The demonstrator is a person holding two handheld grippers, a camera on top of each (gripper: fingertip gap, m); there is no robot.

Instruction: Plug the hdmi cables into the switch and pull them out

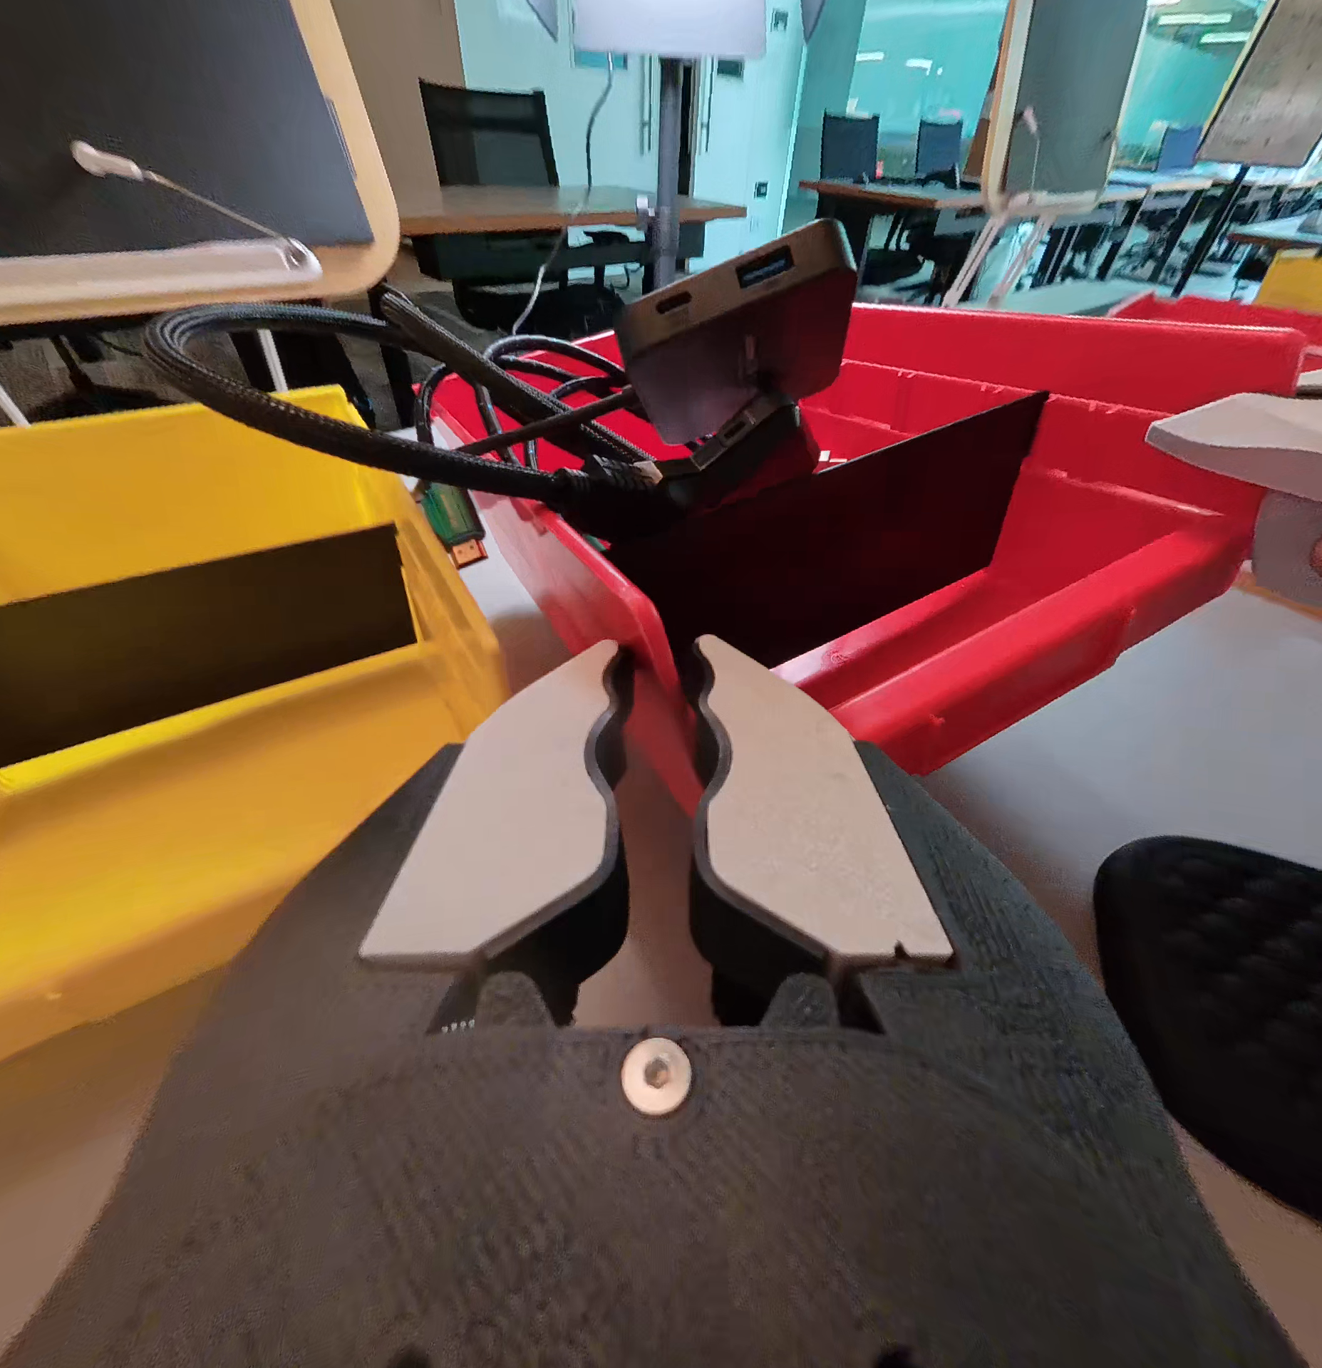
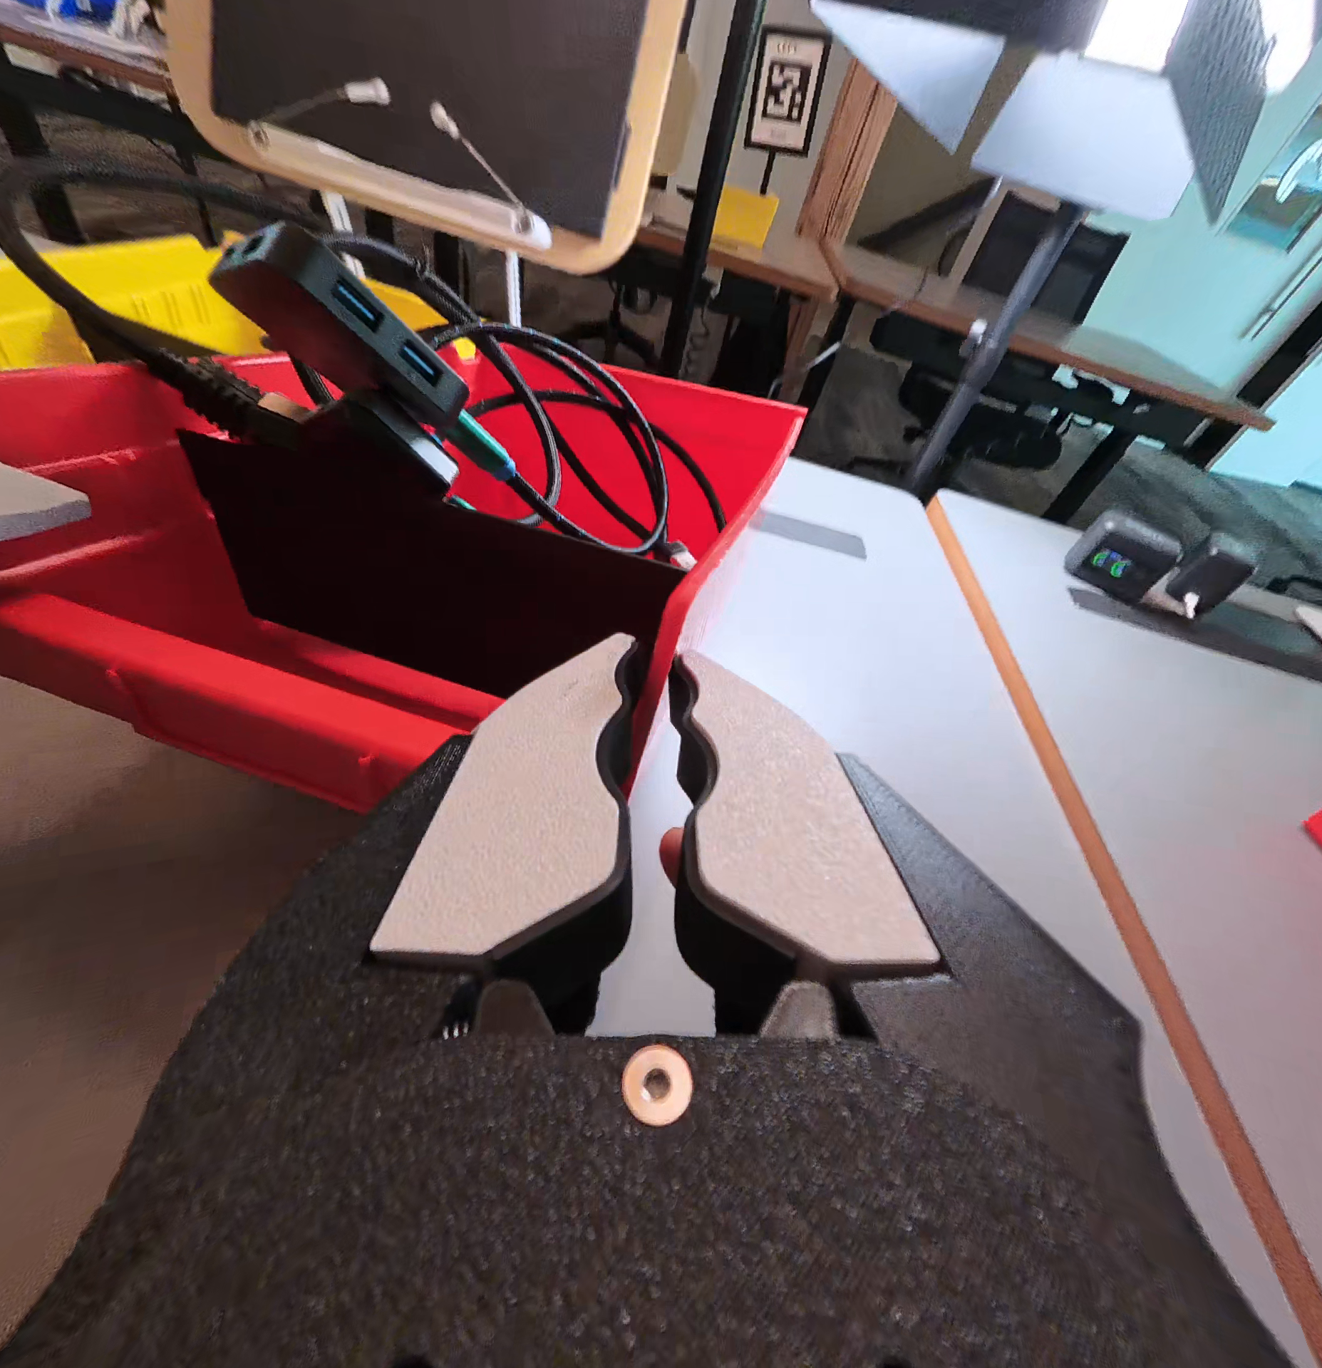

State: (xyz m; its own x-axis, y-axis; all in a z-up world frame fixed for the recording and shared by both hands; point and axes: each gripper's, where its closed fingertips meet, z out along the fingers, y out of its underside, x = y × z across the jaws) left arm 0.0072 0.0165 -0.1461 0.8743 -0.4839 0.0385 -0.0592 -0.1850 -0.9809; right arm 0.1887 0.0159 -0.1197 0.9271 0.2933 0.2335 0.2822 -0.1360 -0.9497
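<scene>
Left gripper: nearest the lens in the left wrist view; grey fingers on a black body, nearly closed with a narrow gap, grasping nothing; tips just before the near corner of the red bin.
Right gripper: nearest the lens in the right wrist view; same build, fingers nearly together, nothing between them; tips at the bin's near right corner.
Table: pale grey top, bears both bins.
Red bin: large, open-topped, centre of the table; a black divider stands across it.
Yellow bin: left of the red bin, just beside it; a dark panel shows inside.
Switch: dark flat box, tilted, propped above the divider inside the red bin; ports on its upper edge face the camera. A second flat dark device sits directly under it.
Braided black cable: thick, loops out over the yellow bin; its end reaches the devices in the red bin.
Thin black cables: coiled in the bin's rear compartment.
Green plug: gold-tipped, loose, between the two bins.
</scene>
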